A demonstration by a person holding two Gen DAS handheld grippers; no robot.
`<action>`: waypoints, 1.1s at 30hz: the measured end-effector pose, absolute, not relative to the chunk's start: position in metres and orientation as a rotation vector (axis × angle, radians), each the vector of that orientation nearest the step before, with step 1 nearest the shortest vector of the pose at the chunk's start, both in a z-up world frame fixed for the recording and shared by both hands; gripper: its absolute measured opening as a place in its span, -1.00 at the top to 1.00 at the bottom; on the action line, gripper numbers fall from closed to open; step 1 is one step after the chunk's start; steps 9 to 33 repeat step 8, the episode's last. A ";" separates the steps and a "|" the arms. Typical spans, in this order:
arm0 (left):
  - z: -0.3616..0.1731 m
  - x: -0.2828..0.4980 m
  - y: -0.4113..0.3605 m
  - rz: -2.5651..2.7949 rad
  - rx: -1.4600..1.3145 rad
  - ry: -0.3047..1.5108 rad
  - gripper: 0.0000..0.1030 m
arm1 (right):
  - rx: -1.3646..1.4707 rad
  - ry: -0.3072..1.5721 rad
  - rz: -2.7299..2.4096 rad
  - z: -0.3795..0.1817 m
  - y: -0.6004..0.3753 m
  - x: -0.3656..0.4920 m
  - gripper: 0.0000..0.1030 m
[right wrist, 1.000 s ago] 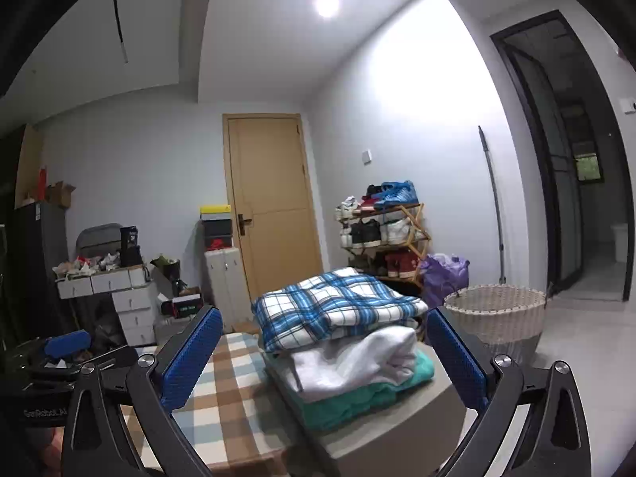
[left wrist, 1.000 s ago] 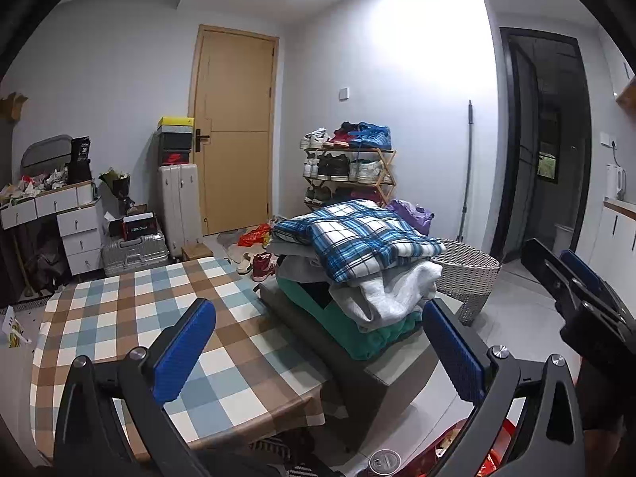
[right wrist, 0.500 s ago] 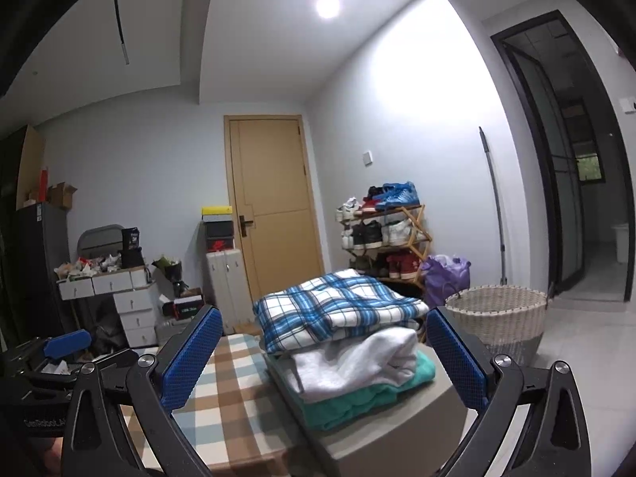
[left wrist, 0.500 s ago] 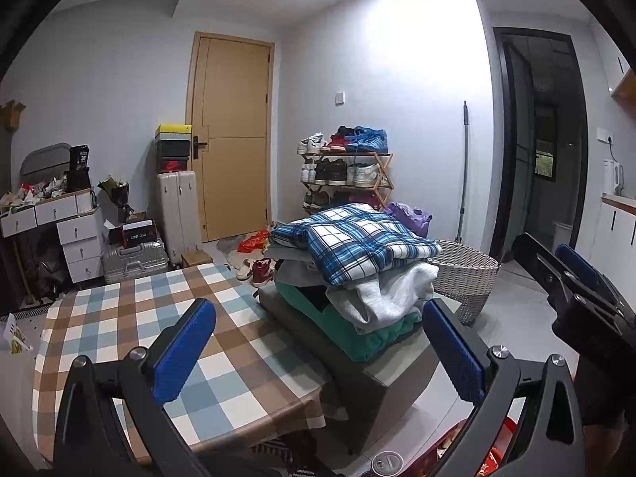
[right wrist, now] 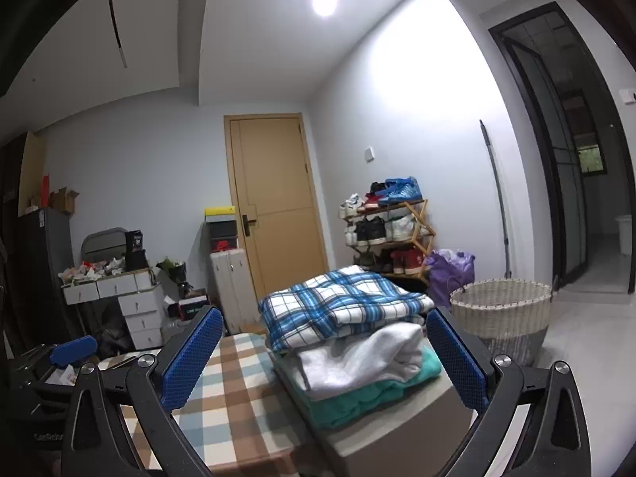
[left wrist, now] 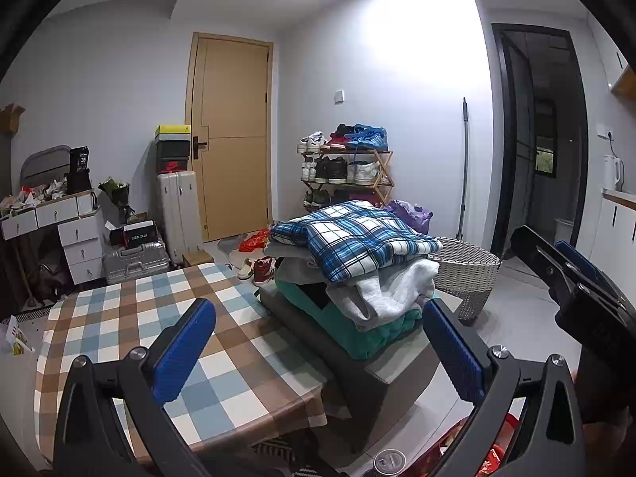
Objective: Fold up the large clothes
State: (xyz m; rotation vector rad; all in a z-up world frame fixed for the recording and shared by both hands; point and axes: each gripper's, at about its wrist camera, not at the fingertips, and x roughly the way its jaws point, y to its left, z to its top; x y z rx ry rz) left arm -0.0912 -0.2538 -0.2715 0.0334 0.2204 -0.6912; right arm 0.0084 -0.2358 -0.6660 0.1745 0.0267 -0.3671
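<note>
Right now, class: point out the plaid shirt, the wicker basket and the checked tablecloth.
plaid shirt [left wrist: 357, 238]: left wrist view, middle of top fold.
wicker basket [right wrist: 505, 310]: right wrist view, front wall.
checked tablecloth [left wrist: 131, 310]: left wrist view, bare middle.

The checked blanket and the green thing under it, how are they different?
The blue-and-white checked blanket has a plaid pattern; the green garment is plain teal. The checked blanket lies on top of the pile, fully showing; the green garment is at the bottom, on the grey box, mostly covered, with a white garment between them. Both are soft and lie in the same stack, and neither is touched by the tongs.
</note>
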 end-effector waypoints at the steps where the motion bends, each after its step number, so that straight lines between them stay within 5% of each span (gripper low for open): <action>1: -0.271 -0.091 -0.254 -0.692 0.034 0.218 -0.97 | 0.174 0.027 -0.369 -0.666 -0.236 0.008 -1.00; 33: -0.275 -0.087 -0.254 -0.688 0.023 0.219 -0.97 | 0.178 0.033 -0.368 -0.669 -0.234 0.011 -1.00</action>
